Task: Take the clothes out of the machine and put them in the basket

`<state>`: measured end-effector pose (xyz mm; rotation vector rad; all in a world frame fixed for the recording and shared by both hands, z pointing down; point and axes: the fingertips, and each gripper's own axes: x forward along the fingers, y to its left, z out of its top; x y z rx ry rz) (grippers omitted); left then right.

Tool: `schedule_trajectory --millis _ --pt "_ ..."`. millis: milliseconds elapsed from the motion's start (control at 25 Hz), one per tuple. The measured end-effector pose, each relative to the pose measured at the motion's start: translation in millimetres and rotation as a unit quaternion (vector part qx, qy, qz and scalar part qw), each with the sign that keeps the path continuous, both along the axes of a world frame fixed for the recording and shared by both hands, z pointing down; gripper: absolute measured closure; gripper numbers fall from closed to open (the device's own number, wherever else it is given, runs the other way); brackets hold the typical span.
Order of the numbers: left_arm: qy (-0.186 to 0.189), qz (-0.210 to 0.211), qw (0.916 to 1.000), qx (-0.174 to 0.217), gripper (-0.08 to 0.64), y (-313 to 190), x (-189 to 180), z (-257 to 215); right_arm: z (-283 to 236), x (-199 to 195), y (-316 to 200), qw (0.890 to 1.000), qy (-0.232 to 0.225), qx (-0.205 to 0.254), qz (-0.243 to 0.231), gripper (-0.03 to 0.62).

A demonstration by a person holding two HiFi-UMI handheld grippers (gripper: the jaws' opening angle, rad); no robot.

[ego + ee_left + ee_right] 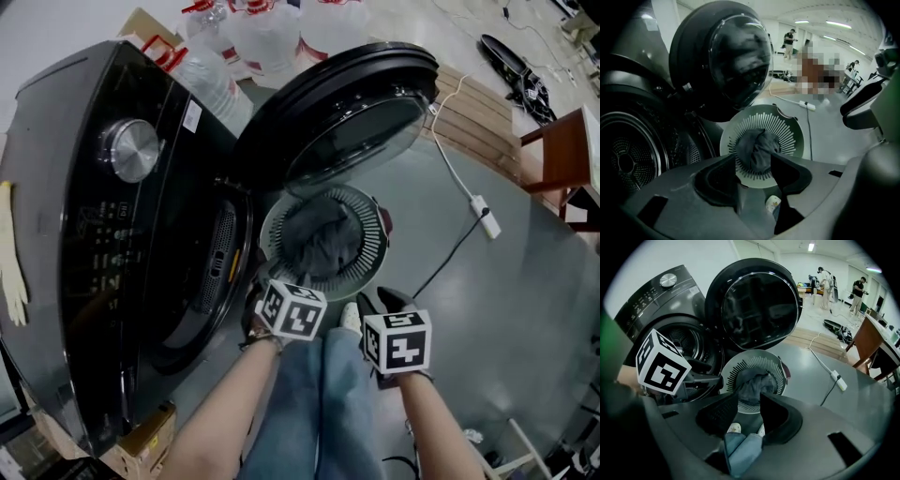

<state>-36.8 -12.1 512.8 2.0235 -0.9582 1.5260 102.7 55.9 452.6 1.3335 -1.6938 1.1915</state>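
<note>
Clothes [319,242] in basket [371,221]; machine [84,197] label [192,115] too small to read

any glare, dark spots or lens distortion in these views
Head view: dim overall, the washing machine front nearly black, a bright glint on its knob. Left gripper view: strong fisheye bend, dark corners, pale reflections on the door glass. Right gripper view: same fisheye with black corners, yet the basket and clothes read clearly.
</note>
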Motion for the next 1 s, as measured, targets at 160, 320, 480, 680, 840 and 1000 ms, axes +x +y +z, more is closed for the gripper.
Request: schedule_trajectory --millis 160,320,480,680,840,1000 --pt "0.025 -0.031 0.9992 0.01 0.333 -3 -3 -45 -42 -3 -3 1.0 0.004 0.019 -0.005 0.443" --pt "0.051 -0.06 0.9967 0.022 0.334 2 -8 -92 -77 -6 3 0.999 0.013 0.025 -0.02 0.443" --pt "0.077 -0.052 0.9944 0.05 0.348 -1 -5 -139 -117 -4 3 0.998 0.022 0.042 -0.028 0.443" --pt "0.099 -0.04 0.9916 0.074 0.354 -1 -2 -194 -166 -3 1 0.997 0.027 0.064 -0.028 0.443" --pt "0.113 -0.041 0.9885 0.092 0.36 2 -6 -235 -204 -5 2 0.996 0.029 0.082 -0.028 0.443" --pt "0.133 -0.054 0.9841 0.106 0.37 1 -15 -270 -236 -6 2 0.994 0.032 0.099 -0.03 0.443"
